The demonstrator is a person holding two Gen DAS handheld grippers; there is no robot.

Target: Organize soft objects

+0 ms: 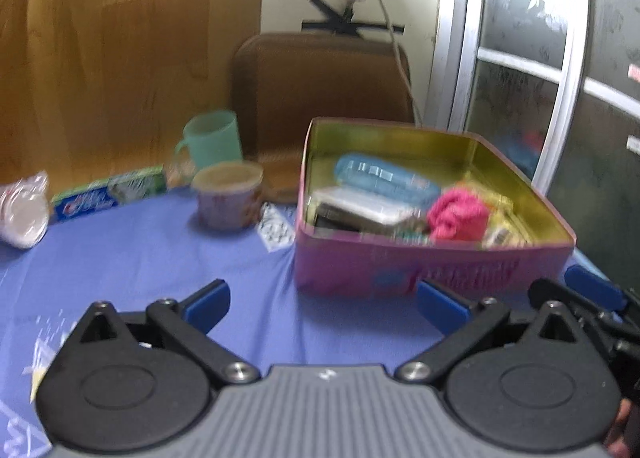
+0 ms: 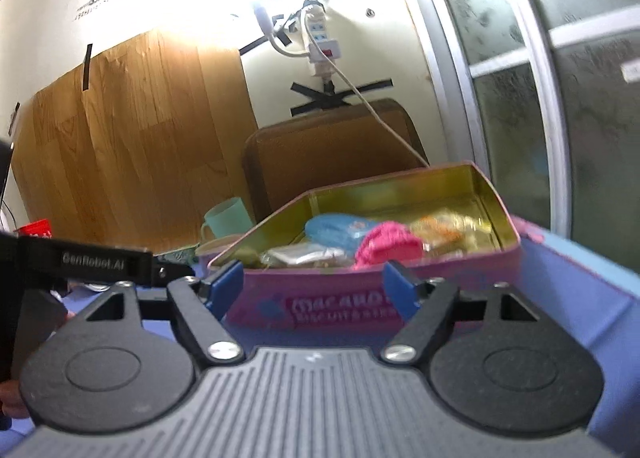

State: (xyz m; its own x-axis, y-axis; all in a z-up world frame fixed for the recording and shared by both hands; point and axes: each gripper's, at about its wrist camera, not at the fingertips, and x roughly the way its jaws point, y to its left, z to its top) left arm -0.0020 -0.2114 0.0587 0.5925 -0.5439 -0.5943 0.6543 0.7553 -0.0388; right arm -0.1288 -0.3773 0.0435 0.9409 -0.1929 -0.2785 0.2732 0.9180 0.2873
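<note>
The left gripper is spread wide with nothing between its pads, above bare blue tablecloth. The right gripper is likewise parted and empty, just before the pink tin. A pink soft cloth lies inside the tin among blurred packets. Cups are ranged left of the tin.

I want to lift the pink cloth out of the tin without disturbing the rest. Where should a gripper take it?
Probably from above, pinching the raised top of the pink cloth. It is bunched into a mound inside the tin, whose walls block any sideways approach, with packets close on both sides.
</note>
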